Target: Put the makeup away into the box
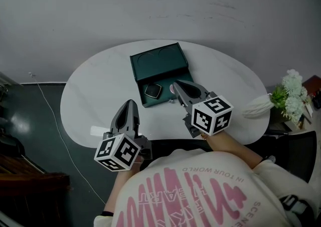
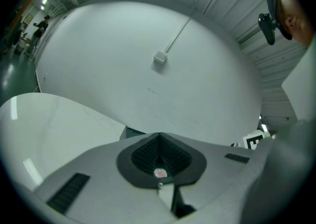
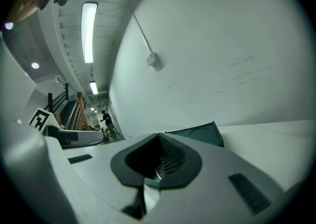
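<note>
A dark green box lies open on the white oval table, its lid flat toward the far side. A small square compact rests in the near half of the box. My right gripper is shut, its tip at the box's near right corner beside a small pinkish item. In the right gripper view the box lid shows just past the closed jaws. My left gripper is shut too and hovers over bare table left of the box, nothing held.
White flowers and a pale folded thing sit at the table's right end. A small white card lies near the front left edge. A cable runs over the dark floor on the left.
</note>
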Motion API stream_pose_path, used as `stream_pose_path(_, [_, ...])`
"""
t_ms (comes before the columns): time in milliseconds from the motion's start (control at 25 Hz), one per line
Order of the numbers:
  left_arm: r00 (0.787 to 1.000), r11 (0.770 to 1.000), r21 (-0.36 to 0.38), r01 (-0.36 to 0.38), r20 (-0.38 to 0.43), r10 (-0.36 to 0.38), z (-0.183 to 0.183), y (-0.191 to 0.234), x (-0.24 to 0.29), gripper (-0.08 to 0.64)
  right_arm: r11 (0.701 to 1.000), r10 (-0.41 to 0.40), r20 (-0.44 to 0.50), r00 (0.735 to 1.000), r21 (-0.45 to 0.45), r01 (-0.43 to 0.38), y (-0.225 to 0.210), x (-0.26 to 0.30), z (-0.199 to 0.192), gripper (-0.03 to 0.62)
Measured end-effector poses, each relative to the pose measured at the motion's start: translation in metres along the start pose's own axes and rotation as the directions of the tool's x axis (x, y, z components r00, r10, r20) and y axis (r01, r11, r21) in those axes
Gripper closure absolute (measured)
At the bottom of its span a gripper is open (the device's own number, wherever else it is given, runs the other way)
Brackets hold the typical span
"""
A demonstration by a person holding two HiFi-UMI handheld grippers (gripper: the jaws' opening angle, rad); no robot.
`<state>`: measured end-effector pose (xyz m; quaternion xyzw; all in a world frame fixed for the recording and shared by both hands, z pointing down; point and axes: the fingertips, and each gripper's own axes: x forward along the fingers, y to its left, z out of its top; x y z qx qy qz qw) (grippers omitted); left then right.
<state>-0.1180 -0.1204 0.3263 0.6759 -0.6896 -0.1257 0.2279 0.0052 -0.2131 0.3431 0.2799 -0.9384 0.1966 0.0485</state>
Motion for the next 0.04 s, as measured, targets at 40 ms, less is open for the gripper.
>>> stream_pose_path(40, [1.000, 1.000, 0.002, 0.002, 0.002, -0.002, 0.0012, -0.0010, -0.0002, 0.558, 1.000, -0.001, 0.002, 1.000, 0.000, 0.001, 0.0004, -0.0006, 0.0007, 0.595])
